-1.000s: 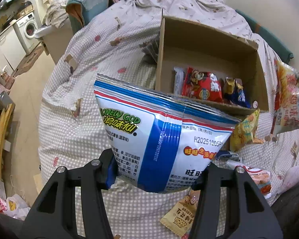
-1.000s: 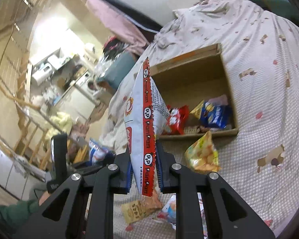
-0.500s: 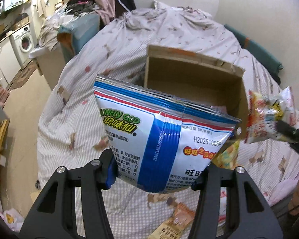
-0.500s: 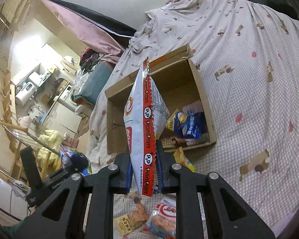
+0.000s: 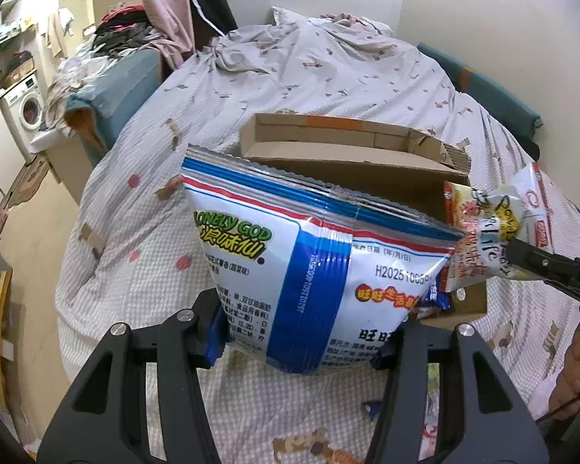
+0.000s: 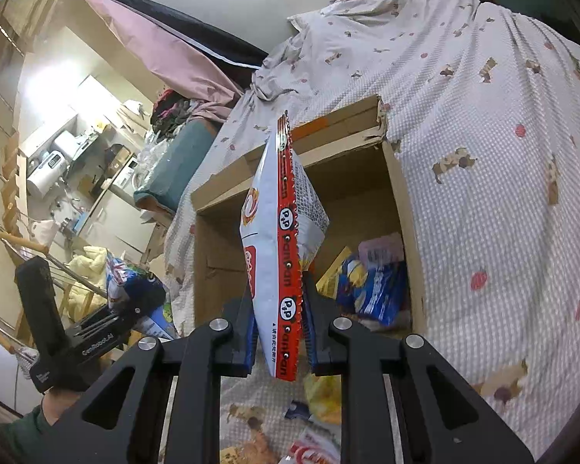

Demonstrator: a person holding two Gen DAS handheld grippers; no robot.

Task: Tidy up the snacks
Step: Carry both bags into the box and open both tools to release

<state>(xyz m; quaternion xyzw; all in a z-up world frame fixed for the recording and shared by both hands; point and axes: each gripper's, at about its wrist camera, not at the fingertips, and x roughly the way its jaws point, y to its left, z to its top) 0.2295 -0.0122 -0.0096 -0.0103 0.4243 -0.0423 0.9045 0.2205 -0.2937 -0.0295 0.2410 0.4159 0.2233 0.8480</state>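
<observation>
Snacks filled both grippers above a bed. The left gripper (image 5: 303, 342) clamped the bottom of a wide blue-and-white chip bag (image 5: 309, 270) printed "LONELY GOD", its jaws set partly apart at the width of the puffed pack, pads pressed against the two lower corners. The bag stood upright ahead of the fingers, with its crimped top seam tilted down toward the right. Beyond the bag, further along the fingers, lay an open cardboard box (image 5: 352, 154) on a checked bedspread (image 5: 143, 232); the bag hid most of the box's inside.

The right gripper (image 6: 278, 332) was closed almost fully on the flat edge seal of a red-and-white panpan snack bag (image 6: 280, 232), held edge-on and upright between the pads. Past it sat the same cardboard box (image 6: 400, 201), open toward the camera, with a blue packet (image 6: 379, 290) and other wrappers piled in the near right corner. Below the jaws, loose snack packets (image 6: 321, 398) lay on the bedspread, near the box's front wall.

In the left wrist view the panpan bag (image 5: 495, 232) appeared off to the right of the left tool, hanging over the box's near right corner in the black tip of the other gripper. In the right wrist view the left tool's black handle (image 6: 58, 332) showed at lower left, gripped by a hand in a green sleeve (image 6: 19, 433).
</observation>
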